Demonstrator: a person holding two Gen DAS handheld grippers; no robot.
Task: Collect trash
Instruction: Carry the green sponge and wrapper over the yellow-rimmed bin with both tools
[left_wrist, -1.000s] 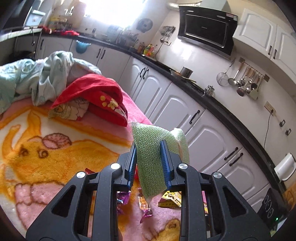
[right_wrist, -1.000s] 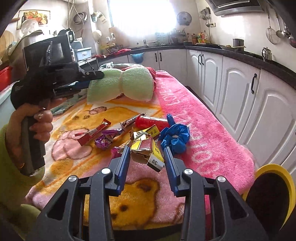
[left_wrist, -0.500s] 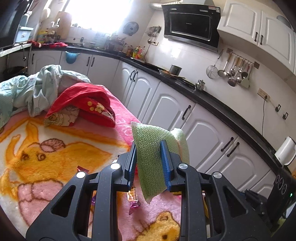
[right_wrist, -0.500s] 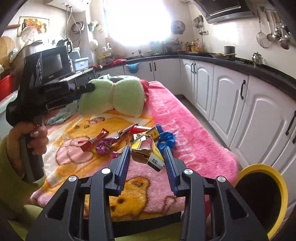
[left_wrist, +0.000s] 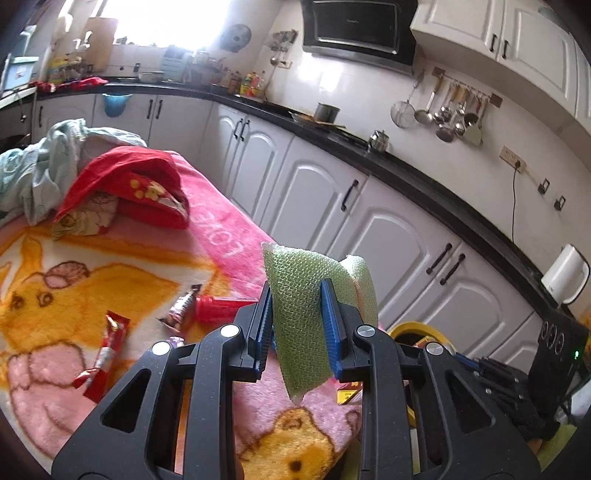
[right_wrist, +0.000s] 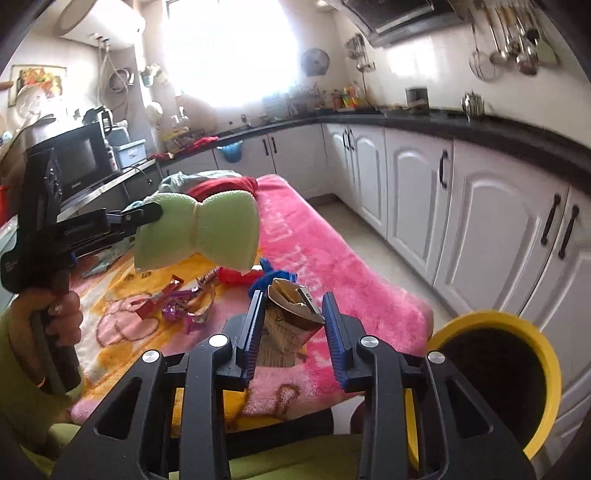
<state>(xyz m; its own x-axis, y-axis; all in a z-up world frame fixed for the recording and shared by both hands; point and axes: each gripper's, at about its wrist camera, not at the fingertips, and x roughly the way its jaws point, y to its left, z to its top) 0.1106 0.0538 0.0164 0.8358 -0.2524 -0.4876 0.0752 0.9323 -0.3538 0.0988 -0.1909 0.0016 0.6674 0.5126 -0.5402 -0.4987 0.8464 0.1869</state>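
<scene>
My left gripper is shut on a green mesh foam wrap and holds it in the air above the blanket; the wrap also shows in the right wrist view. My right gripper is shut on a crumpled brown and white carton, held above the table's near edge. The yellow-rimmed trash bin stands on the floor to the lower right of it; its rim also shows in the left wrist view. Wrappers, a red tube and a blue bag lie on the blanket.
The table is covered by a pink and orange cartoon blanket. A red cloth and pale clothes are piled at its far end. White kitchen cabinets run along the right. A microwave stands at the left.
Both grippers have drawn back and up from the blanket with their loads. The carton has tilted in the right gripper, and the yellow bin has come closer at the lower right.
</scene>
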